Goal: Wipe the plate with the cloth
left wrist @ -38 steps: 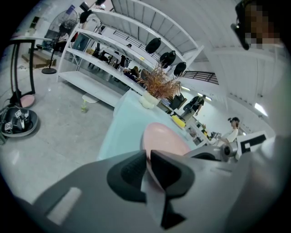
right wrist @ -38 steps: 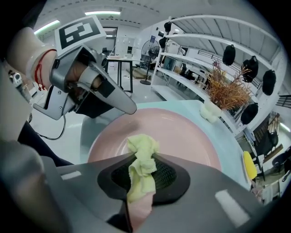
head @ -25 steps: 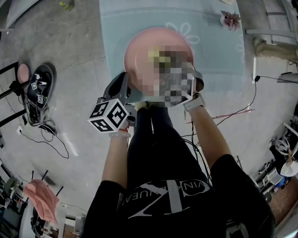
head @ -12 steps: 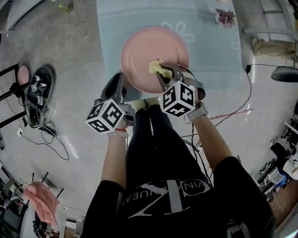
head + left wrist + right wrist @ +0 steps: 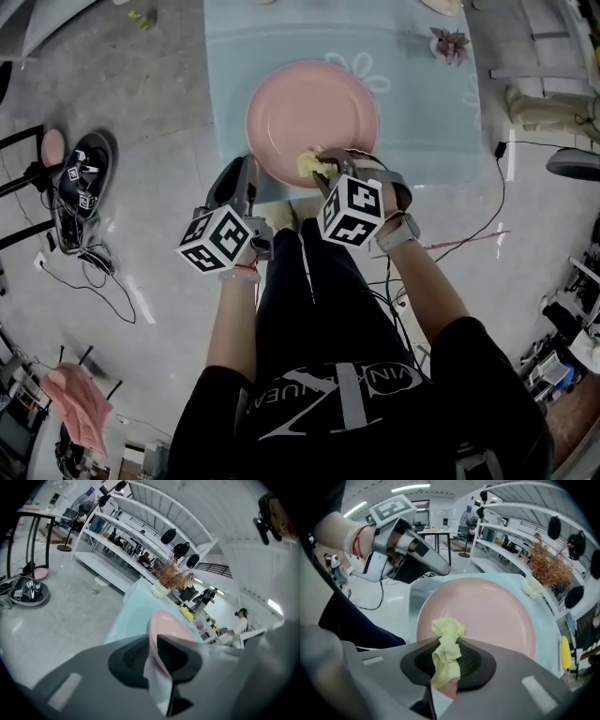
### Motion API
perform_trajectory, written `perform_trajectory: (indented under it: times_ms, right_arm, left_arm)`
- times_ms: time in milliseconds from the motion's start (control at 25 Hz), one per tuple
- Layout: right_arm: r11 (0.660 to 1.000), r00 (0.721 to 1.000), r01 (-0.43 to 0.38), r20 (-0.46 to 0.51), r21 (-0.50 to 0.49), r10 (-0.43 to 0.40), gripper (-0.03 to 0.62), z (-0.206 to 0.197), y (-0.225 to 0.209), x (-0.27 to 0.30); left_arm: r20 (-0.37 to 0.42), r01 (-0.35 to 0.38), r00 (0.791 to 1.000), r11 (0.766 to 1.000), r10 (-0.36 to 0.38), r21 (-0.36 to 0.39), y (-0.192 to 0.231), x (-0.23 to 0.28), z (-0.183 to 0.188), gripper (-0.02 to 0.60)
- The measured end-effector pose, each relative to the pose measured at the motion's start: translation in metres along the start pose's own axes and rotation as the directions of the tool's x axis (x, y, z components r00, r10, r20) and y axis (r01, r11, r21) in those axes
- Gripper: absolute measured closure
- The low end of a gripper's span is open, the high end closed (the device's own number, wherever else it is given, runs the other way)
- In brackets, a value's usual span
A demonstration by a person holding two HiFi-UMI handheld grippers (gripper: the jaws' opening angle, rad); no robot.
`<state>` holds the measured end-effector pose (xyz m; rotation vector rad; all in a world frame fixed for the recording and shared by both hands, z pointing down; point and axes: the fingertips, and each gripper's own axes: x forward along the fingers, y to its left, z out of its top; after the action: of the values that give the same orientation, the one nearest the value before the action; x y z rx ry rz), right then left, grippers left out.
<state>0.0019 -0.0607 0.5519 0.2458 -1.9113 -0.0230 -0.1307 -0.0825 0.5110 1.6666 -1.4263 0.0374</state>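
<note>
Left hand-held gripper (image 5: 248, 174) clamping plate (image 5: 312, 105) rim, right hand-held gripper (image 5: 324, 168) pinching cloth (image 5: 308, 165), seemingly at near edge.

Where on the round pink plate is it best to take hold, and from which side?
On the round pink plate, grip the thin rim at the near left edge, coming from the person's side, one jaw on each face. It is wide and shallow; the left gripper is shut there.

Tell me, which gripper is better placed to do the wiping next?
The right gripper. It is shut on the yellow cloth, right at the pink plate's near edge. The left gripper is shut on the plate's rim, apparently steadying it, so it is occupied.
</note>
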Motion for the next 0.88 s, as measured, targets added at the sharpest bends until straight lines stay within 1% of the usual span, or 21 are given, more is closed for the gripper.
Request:
perform_trajectory:
  times_ms: [80, 120, 200, 320, 400, 480, 600, 680, 720, 800, 880]
  right_arm:
    - [0.998, 0.999, -0.018, -0.028, -0.057, 0.016, 0.514, 0.001, 0.003, 0.0]
    - [0.998, 0.999, -0.036, -0.034, -0.056, 0.034, 0.514, 0.001, 0.004, 0.0]
    - [0.998, 0.997, -0.068, -0.019, 0.006, 0.068, 0.513, 0.0, 0.0, -0.004]
    - [0.984, 0.997, -0.057, 0.054, 0.169, 0.048, 0.513, -0.003, -0.016, -0.02]
    - [0.957, 0.994, -0.05, 0.104, 0.285, 0.021, 0.514, -0.007, -0.025, -0.036]
    - [0.92, 0.987, -0.05, 0.16, 0.388, -0.014, 0.513, -0.009, -0.039, -0.052]
    - [0.858, 0.964, -0.063, 0.255, 0.509, -0.081, 0.513, -0.008, -0.059, -0.079]
    - [0.822, 0.944, -0.08, 0.309, 0.564, -0.12, 0.513, -0.006, -0.067, -0.096]
    - [0.81, 0.934, -0.085, 0.33, 0.581, -0.138, 0.513, -0.004, -0.07, -0.104]
    - [0.795, 0.915, -0.09, 0.366, 0.6, -0.173, 0.513, 0.0, -0.077, -0.12]
    - [0.783, 0.893, -0.097, 0.402, 0.614, -0.204, 0.513, 0.006, -0.084, -0.136]
  left_arm:
    - [0.005, -0.006, 1.0, 1.0, 0.006, 0.01, 0.0, -0.006, 0.004, 0.581]
    - [0.005, -0.009, 1.0, 1.0, 0.009, 0.021, -0.001, -0.01, 0.006, 0.581]
    - [0.006, -0.014, 1.0, 0.998, 0.014, 0.06, -0.005, -0.015, 0.011, 0.581]
    - [0.007, -0.017, 1.0, 0.99, 0.016, 0.143, -0.013, -0.025, 0.019, 0.581]
    - [0.011, -0.021, 1.0, 0.981, 0.019, 0.194, -0.018, -0.032, 0.026, 0.581]
    - [0.032, -0.023, 0.999, 0.969, 0.016, 0.244, -0.025, -0.037, 0.039, 0.581]
    - [0.069, -0.021, 0.998, 0.95, -0.001, 0.313, -0.04, -0.043, 0.059, 0.581]
    - [0.092, -0.015, 0.996, 0.944, -0.016, 0.329, -0.049, -0.05, 0.071, 0.581]
    - [0.106, -0.01, 0.994, 0.944, -0.026, 0.331, -0.053, -0.054, 0.077, 0.581]
    - [0.136, -0.005, 0.99, 0.938, -0.045, 0.346, -0.063, -0.061, 0.092, 0.581]
    - [0.167, -0.008, 0.984, 0.925, -0.061, 0.381, -0.074, -0.069, 0.107, 0.581]
